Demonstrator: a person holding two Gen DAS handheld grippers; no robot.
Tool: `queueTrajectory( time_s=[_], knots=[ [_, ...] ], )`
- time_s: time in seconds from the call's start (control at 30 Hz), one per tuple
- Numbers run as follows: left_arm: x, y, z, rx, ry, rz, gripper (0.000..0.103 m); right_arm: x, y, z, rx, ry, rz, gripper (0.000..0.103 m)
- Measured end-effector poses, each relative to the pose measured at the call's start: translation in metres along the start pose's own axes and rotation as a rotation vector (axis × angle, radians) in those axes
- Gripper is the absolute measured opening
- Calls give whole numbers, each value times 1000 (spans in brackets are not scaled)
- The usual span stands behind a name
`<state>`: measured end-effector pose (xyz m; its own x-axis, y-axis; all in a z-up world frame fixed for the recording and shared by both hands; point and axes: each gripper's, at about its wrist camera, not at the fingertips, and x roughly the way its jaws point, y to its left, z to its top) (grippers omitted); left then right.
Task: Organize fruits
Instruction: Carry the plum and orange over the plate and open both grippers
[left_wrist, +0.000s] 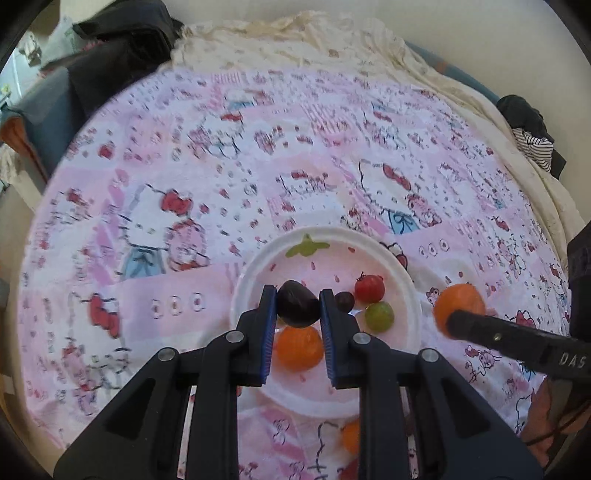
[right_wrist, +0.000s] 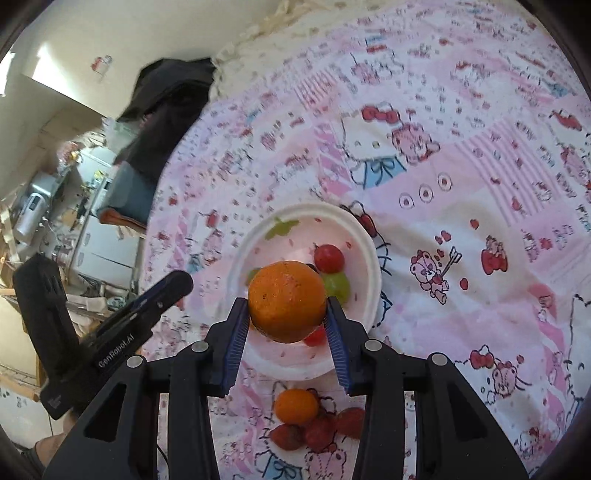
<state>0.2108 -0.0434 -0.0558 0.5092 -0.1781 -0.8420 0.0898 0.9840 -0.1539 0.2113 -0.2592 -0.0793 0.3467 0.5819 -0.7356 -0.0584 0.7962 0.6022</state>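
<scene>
Both my grippers carry fruit above the plate.
Left wrist: my left gripper (left_wrist: 297, 304) pinches a dark plum (left_wrist: 297, 303) over the white plate (left_wrist: 399, 266). Right wrist: my right gripper (right_wrist: 287, 308), partly open, clamps an orange (right_wrist: 286, 301) over that plate's near side.

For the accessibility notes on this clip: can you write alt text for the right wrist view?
The right gripper grips an orange above a white plate that holds a red cherry tomato and a green grape. The plate sits on a pink cartoon-print cloth; a smaller orange and strawberries lie nearer the camera, and the left gripper reaches in from the left.
</scene>
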Motion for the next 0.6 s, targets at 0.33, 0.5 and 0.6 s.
queueTrajectory(
  time_s=[0.33,0.5,0.6],
  knots=[
    [42,-9,-9,52,60,-71,21,46,-19,-4,49,166,-67,46],
    [47,-7,-7,36,71,-67,21,50,-22,-6,63,192,-85,46],
    [47,-7,-7,35,73,-61,21,49,-23,-6,66,192,-81,46]
  ],
)
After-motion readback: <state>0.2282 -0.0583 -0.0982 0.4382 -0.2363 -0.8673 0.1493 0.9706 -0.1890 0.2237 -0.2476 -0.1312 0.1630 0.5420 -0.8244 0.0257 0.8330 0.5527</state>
